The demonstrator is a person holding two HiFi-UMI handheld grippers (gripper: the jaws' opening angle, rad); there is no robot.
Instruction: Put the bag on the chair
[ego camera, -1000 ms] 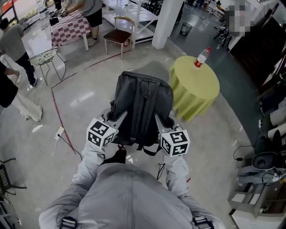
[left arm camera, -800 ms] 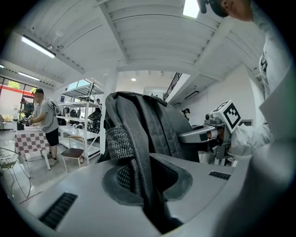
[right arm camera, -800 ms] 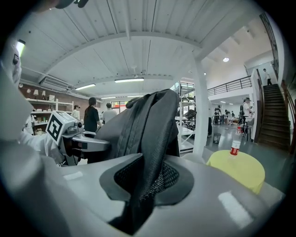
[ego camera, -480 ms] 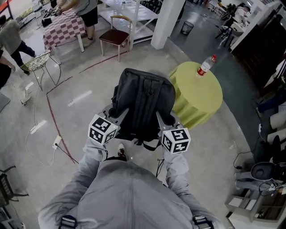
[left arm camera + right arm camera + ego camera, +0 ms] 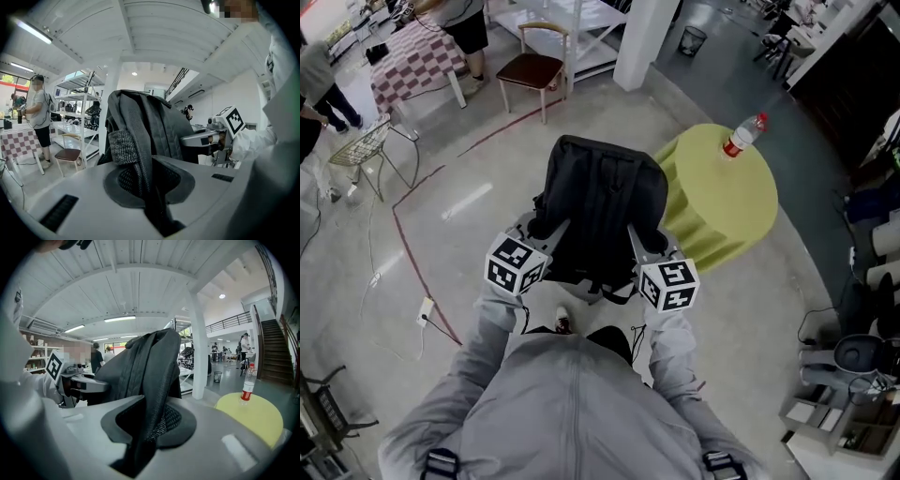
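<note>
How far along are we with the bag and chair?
Done: black fabric backpack lifted, left gripper and right gripper each shut on a shoulder strap. In hand: carrying it above the floor. Left: reach the brown-seated wooden chair ahead and set it down there.

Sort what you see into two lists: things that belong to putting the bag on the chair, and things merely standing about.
Belong to the job:
backpack, held off the floor
left gripper and right gripper, each clamped on a strap
brown-seated chair, the likely target

Standing about:
yellow table
bottle on it
bin
checked table
</note>
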